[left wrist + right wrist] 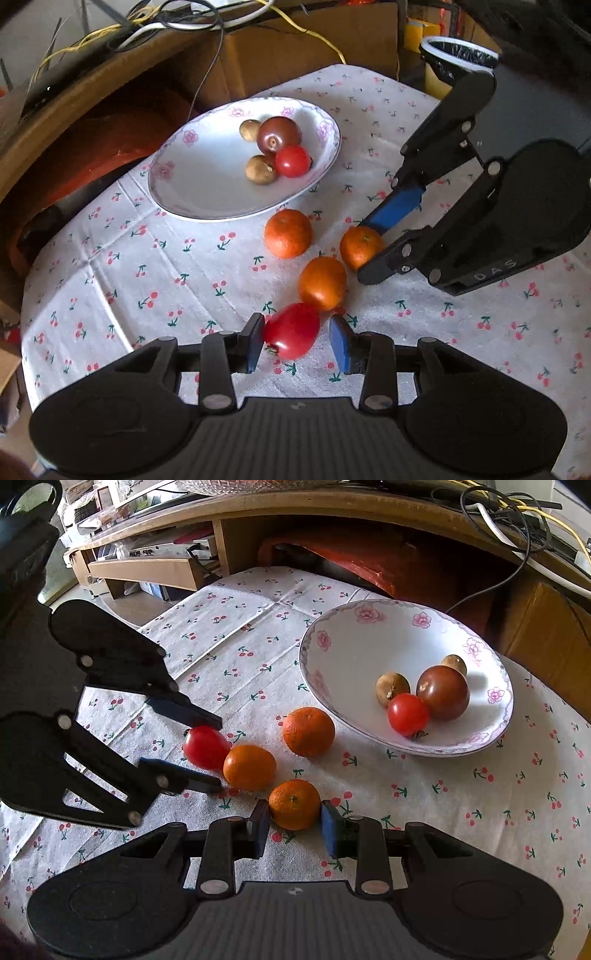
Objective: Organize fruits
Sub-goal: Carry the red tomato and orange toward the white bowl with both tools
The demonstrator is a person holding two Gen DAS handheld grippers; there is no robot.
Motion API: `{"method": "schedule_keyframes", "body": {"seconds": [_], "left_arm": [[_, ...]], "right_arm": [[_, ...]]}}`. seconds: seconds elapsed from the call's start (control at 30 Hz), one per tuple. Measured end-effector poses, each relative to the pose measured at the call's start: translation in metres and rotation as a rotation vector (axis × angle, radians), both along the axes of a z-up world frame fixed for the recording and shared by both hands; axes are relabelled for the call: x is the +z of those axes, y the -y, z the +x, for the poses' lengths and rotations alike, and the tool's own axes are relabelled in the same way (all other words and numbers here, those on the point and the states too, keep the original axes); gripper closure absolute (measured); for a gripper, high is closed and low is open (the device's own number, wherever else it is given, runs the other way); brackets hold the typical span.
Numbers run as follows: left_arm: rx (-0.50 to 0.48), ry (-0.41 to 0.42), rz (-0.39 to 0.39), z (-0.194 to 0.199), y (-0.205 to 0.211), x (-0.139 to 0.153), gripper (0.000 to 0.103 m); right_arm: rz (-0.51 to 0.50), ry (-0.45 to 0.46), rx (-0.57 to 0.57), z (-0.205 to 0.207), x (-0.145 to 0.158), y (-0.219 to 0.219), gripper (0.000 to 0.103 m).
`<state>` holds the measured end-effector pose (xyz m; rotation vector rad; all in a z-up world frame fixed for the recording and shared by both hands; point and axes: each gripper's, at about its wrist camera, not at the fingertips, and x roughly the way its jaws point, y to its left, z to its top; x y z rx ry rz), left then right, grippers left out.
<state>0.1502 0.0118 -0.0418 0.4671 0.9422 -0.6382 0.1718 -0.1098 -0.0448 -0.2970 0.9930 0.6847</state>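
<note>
**Two grippers flank fruit beside a flowered plate**

A white cloth [110, 266] with a nubbly weave and small printed cherries covers the table, creased in straight fold lines. On it sits a glossy white plate [207, 184], shallow and oval in these views, rimmed with pink flowers. The plate holds a smooth dark brownish-red tomato [279, 139], a shiny small red tomato [293, 161] touching it, and two dull tan, egg-shaped fruits [260, 169].

Just beside the plate, on the cloth, lie three round oranges with dimpled skin: one nearest the plate [288, 233], one in the middle [322, 283], and one to the side [294, 804]. A glossy, oblong red tomato [291, 331] touches the middle orange.

The left gripper [299, 341], matte black with blue pads, stands partly open around the oblong tomato: one pad is at the tomato's side, the other has a clear gap.

The right gripper [294, 825] straddles the side orange, its blue pads close against both flanks. Whether they press firmly I cannot tell; the orange rests on the cloth.
</note>
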Motion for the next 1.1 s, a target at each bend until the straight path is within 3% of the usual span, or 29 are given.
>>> {"method": "schedule_keyframes", "body": {"seconds": [1.1], "left_arm": [[0.119, 0.027, 0.03, -0.01, -0.001, 0.006, 0.065]], "right_arm": [[-0.029, 0.002, -0.056, -0.002, 0.0, 0.001, 0.078]]}}
